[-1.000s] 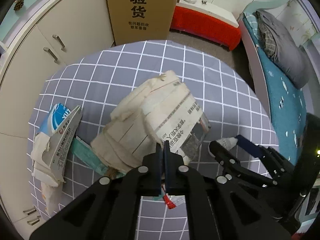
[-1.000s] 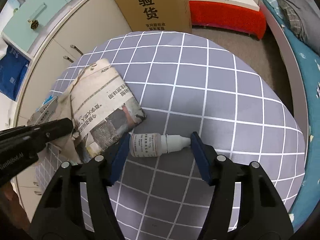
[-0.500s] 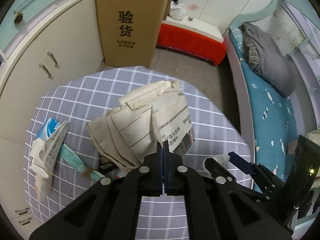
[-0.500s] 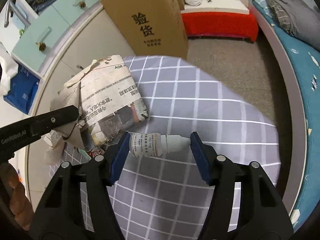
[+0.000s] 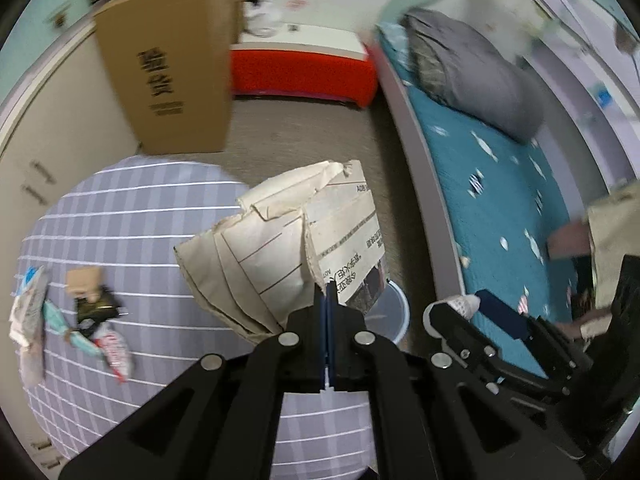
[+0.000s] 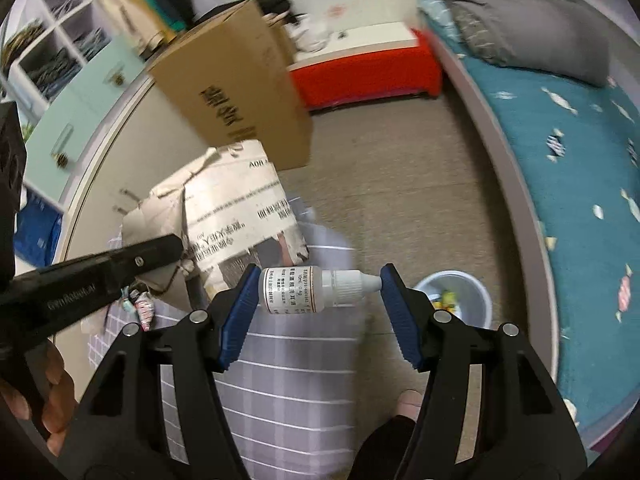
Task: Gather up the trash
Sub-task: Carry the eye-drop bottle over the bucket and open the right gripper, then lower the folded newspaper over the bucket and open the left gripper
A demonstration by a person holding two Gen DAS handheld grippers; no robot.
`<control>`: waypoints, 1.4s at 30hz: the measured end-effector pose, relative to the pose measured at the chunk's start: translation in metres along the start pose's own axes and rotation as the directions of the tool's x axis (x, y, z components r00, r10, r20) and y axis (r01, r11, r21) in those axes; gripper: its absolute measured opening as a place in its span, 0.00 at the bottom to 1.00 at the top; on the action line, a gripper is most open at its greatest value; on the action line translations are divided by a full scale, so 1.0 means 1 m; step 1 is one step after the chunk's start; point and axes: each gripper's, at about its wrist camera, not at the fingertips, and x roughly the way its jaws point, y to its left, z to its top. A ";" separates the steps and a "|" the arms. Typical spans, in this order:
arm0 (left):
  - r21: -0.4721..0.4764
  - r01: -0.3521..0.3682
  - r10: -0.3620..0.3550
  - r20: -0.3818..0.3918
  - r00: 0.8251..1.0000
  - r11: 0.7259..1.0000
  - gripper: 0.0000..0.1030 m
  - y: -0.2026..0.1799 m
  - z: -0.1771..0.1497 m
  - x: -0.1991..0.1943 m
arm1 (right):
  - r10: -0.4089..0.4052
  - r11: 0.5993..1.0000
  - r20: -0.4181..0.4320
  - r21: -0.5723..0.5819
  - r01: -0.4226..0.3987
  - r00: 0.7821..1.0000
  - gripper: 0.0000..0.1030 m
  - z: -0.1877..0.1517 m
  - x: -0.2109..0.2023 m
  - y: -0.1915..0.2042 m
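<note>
My left gripper (image 5: 326, 296) is shut on a folded newspaper (image 5: 288, 244), held in the air past the edge of the round table (image 5: 132, 216). The same newspaper (image 6: 236, 216) and the left gripper's black arm show at the left of the right wrist view. My right gripper (image 6: 318, 290) is shut on a small white dropper bottle (image 6: 304, 290), held lengthwise between the blue pads, base at the left pad, tip at the right. A pale blue trash bin (image 6: 456, 296) stands on the floor just right of it; the bin (image 5: 394, 312) is partly hidden behind the newspaper.
Wrappers, a tissue pack and scraps (image 5: 92, 320) lie on the table's grey checked cloth at the left. A tall cardboard box (image 5: 168, 64), a red bench (image 5: 300, 76) and a bed with a teal sheet (image 5: 500, 200) surround the floor space.
Both grippers have lifted their loads off the table and swung right, out over the floor and the bin. Trash that lay under the newspaper is now uncovered on the cloth.
</note>
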 end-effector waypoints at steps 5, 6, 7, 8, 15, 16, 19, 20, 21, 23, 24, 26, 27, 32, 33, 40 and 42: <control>0.068 0.026 -0.024 -0.022 0.999 0.997 0.01 -0.067 -0.002 0.017 | -0.036 0.998 0.017 0.053 0.035 0.999 0.59 -0.001 -0.025 -0.058; 0.076 0.027 -0.025 -0.026 0.999 0.997 0.01 -0.077 -0.003 0.019 | -0.041 0.997 0.018 0.062 0.040 0.999 0.59 -0.001 -0.029 -0.068; 0.086 0.026 -0.024 -0.029 0.999 0.996 0.01 -0.088 -0.003 0.023 | -0.046 0.996 0.020 0.074 0.044 0.999 0.59 -0.001 -0.033 -0.080; 0.092 0.023 -0.021 -0.031 0.999 0.996 0.01 -0.093 -0.003 0.025 | -0.047 0.995 0.021 0.085 0.045 0.999 0.59 0.000 -0.035 -0.088; 0.125 -0.021 0.027 -0.045 0.999 0.992 0.01 -0.136 0.000 0.043 | -0.003 0.983 0.016 0.181 0.000 1.000 0.69 0.000 -0.039 -0.148; 0.125 -0.024 0.031 -0.050 0.998 0.992 0.01 -0.140 0.000 0.045 | -0.008 0.983 0.015 0.185 0.005 1.000 0.69 -0.001 -0.041 -0.154; 0.130 -0.028 0.037 -0.066 0.997 0.991 0.01 -0.155 0.001 0.052 | -0.008 0.981 0.013 0.193 0.005 1.000 0.70 -0.001 -0.044 -0.167; 0.134 -0.028 0.037 -0.070 0.997 0.991 0.01 -0.159 0.000 0.053 | -0.010 0.981 0.015 0.193 0.007 1.000 0.70 0.001 -0.045 -0.169; 0.140 -0.026 0.037 -0.075 0.996 0.990 0.01 -0.163 0.000 0.056 | -0.011 0.981 0.017 0.194 0.007 1.000 0.70 0.001 -0.047 -0.172; 0.152 -0.022 0.035 -0.083 0.996 0.988 0.01 -0.172 0.000 0.058 | -0.014 0.981 0.020 0.195 0.009 1.000 0.70 0.002 -0.049 -0.177; 0.160 -0.020 0.034 -0.086 0.996 0.987 0.01 -0.177 -0.001 0.060 | -0.016 0.980 0.023 0.197 0.011 1.000 0.70 0.002 -0.051 -0.180; 0.172 -0.013 0.030 -0.093 0.995 0.985 0.01 -0.184 -0.001 0.063 | -0.018 0.980 0.025 0.200 0.013 1.000 0.70 0.000 -0.054 -0.187; 0.175 -0.012 0.029 -0.095 0.995 0.984 0.01 -0.187 -0.001 0.064 | -0.021 0.979 0.028 0.204 0.015 0.999 0.70 -0.001 -0.056 -0.189; 0.195 -0.009 0.031 -0.110 0.993 0.981 0.01 -0.201 -0.004 0.070 | -0.027 0.975 0.033 0.222 0.019 0.999 0.70 -0.001 -0.061 -0.204; 0.199 -0.010 0.033 -0.113 0.993 0.980 0.01 -0.204 -0.005 0.072 | -0.028 0.974 0.034 0.225 0.020 0.999 0.70 -0.002 -0.062 -0.205; 0.231 0.000 0.031 -0.129 0.991 0.973 0.01 -0.222 -0.008 0.078 | -0.041 0.968 0.047 0.249 0.028 0.998 0.70 -0.005 -0.068 -0.218; 0.242 0.004 0.028 -0.130 0.991 0.970 0.01 -0.227 -0.008 0.078 | -0.045 0.967 0.053 0.252 0.030 0.998 0.70 -0.006 -0.070 -0.219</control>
